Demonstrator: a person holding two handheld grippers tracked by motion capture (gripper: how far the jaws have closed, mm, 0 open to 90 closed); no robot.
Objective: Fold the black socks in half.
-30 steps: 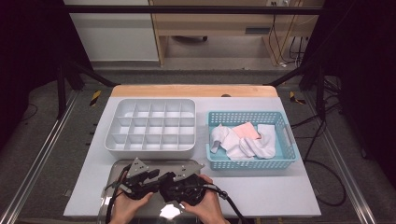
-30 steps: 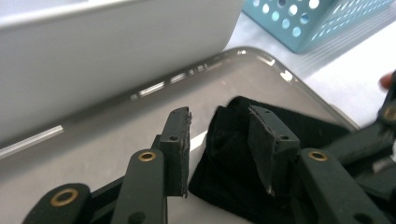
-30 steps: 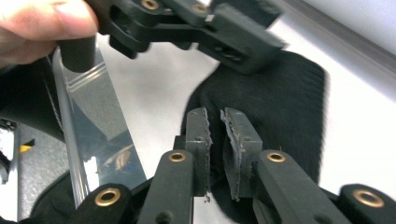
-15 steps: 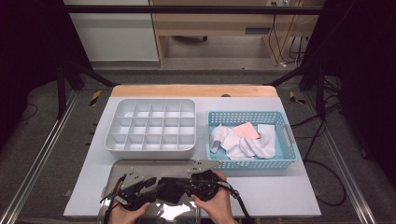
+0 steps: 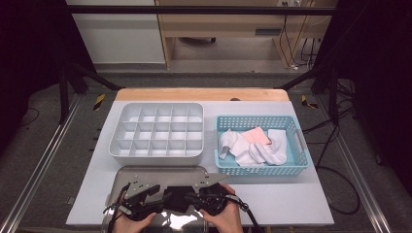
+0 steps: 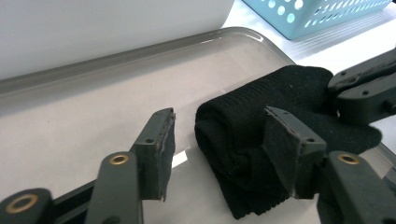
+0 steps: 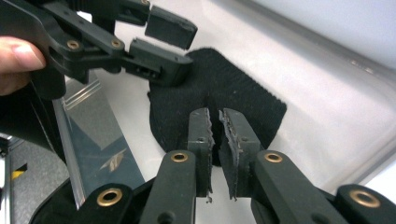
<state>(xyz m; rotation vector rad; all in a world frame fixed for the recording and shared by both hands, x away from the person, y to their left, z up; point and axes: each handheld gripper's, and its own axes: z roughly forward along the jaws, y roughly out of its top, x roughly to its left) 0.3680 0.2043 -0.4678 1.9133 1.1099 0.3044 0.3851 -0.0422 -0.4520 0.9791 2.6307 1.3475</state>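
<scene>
Black knit fabric, a folded sock [image 6: 261, 135], lies on a shiny metal tray [image 5: 145, 171] at the near edge of the table [image 5: 311, 204]. In the high view the sock is hard to make out: both grippers and the person's hands cover it, and the tray's near part is cut off by the bottom of the frame.

At the left, the left gripper [image 6: 217, 137] stands with its jaws apart. They have just been opening, and the rolled end of the sock sits between them. The right-hand pad lies close against the fabric, the other pad stands clear over bare tray, so nothing is pinched. Whether the near pad touches the knit I cannot tell.

Further right, the right gripper [image 7: 216, 135] has its jaws drawn nearly together, with a thin fold of the sock's edge nipped between the pads. In its own view the sock spreads flat beyond the jaws, and the left gripper hangs over the sock's far end.

Behind the tray sit a white divided organiser [image 5: 158, 133] and, to its right, a blue basket [image 5: 303, 155] with pale cloths [image 5: 252, 145].
</scene>
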